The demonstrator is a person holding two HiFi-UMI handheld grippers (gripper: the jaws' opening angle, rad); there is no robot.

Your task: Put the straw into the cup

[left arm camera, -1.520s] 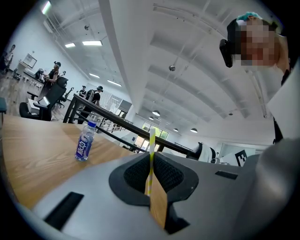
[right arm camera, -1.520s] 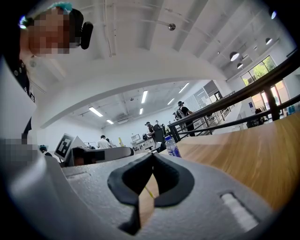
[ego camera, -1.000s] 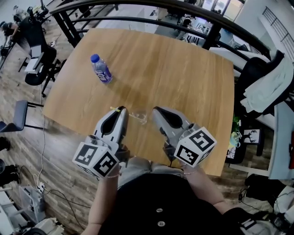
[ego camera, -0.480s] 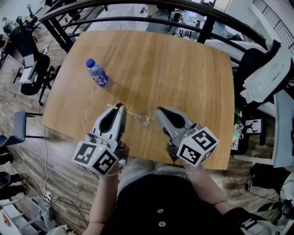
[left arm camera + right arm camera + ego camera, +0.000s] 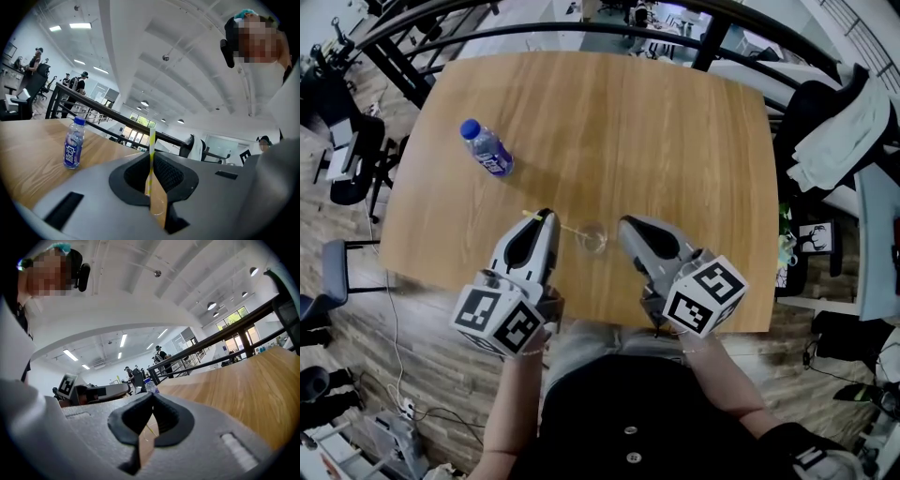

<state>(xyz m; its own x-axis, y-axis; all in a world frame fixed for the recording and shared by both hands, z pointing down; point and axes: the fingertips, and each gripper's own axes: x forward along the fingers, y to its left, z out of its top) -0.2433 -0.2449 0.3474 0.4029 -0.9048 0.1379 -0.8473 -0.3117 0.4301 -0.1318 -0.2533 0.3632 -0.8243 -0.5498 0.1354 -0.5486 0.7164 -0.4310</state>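
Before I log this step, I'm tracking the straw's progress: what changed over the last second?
The left hand-held gripper, shut on the straw, seems to have eased slightly toward the clear cup, the straw's far end now about at its rim. Nothing was grasped or released. The right hand-held gripper, cup and bottle stayed put.

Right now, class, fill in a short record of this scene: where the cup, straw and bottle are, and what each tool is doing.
Table: wooden
Cup: clear, upright, near the table's front edge, between the two tools
Straw: yellow-and-white striped, one end clamped, the other reaching the cup's rim
Left tool: shut on the straw
Right tool: shut, empty, beside the cup
Bottle: blue cap, upright, far left, untouched
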